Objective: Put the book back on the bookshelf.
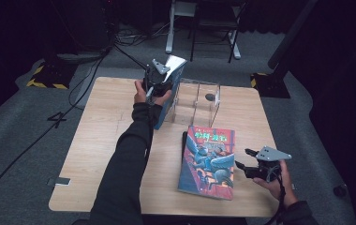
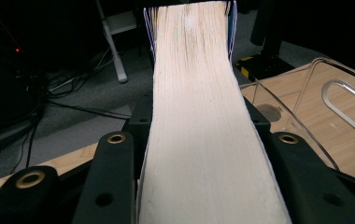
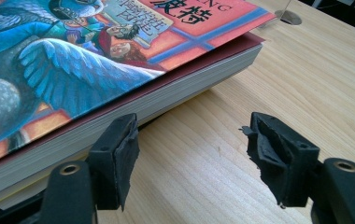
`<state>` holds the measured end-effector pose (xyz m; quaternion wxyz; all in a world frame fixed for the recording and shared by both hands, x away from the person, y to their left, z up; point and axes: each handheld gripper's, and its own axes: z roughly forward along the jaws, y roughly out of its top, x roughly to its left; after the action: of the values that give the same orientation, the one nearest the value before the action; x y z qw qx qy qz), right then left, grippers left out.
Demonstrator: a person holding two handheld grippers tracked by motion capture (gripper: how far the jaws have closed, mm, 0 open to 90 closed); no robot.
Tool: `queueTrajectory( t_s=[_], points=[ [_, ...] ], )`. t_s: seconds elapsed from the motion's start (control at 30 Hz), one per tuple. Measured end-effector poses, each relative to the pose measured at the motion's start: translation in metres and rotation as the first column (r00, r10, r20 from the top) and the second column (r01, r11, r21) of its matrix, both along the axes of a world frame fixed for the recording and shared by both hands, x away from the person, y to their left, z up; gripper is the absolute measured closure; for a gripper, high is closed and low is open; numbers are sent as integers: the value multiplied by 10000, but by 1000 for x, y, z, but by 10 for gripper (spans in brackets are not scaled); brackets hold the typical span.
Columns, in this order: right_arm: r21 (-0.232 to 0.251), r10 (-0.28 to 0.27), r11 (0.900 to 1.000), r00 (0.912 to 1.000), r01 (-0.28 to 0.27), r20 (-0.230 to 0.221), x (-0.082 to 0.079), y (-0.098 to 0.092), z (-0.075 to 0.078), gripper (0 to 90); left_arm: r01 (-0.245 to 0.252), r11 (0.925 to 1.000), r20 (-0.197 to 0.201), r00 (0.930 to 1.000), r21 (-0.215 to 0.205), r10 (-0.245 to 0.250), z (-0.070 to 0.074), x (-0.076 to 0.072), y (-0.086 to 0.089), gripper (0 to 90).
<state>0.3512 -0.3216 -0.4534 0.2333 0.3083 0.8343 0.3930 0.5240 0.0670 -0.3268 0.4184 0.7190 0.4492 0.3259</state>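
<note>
A: Blue covers and pale paper edges, that is the thick blue-covered book [image 2: 203, 121] squeezed between the left tongs [image 1: 159, 83]. It stands up on end, and both black jaws press flat on its sides.

B: What is next to those tongs?

A: A clear plastic box [image 1: 198, 101] sits just beside them on the light wooden surface [image 1: 101, 136]. The book's lower corner is near the box wall.

B: And the right tongs [image 3: 189, 154]?

A: They are wide apart and hold nothing. They sit low over the surface. A flat book with a bright picture cover of a winged beast [image 3: 96, 51] lies just in front of them, close by one jaw. I cannot tell if that jaw touches it.
</note>
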Motion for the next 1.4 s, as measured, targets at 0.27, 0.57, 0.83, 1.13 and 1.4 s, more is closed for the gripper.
queueTrajectory(
  t_s=[0.27, 0.57, 0.83, 1.13, 1.4],
  points=[
    [-7, 20, 10000, 10000, -20, 37, 0, -1, 0, 346, -500, 9987, 122, 9987, -1, 500, 6, 16, -10, 601],
    [30, -31, 10000, 10000, 30, 42, 1, -2, 0, 345, -580, 9963, 211, 9980, -630, 595, -7, 19, -3, 594],
    [5, -64, 10000, 10000, 64, 62, 0, -3, 0, 344, -457, 9923, 403, 9979, -1155, 507, -8, 6, 6, 510],
    [-41, -110, 9999, 9999, 110, 46, 0, -4, 0, 343, -107, 9939, 496, 9986, -1097, 162, -10, -16, 22, 434],
    [-98, -118, 9999, 9999, 118, 31, 0, -4, 0, 343, 279, 9967, 675, 9975, -765, -227, -18, -38, 34, 420]
  ],
)
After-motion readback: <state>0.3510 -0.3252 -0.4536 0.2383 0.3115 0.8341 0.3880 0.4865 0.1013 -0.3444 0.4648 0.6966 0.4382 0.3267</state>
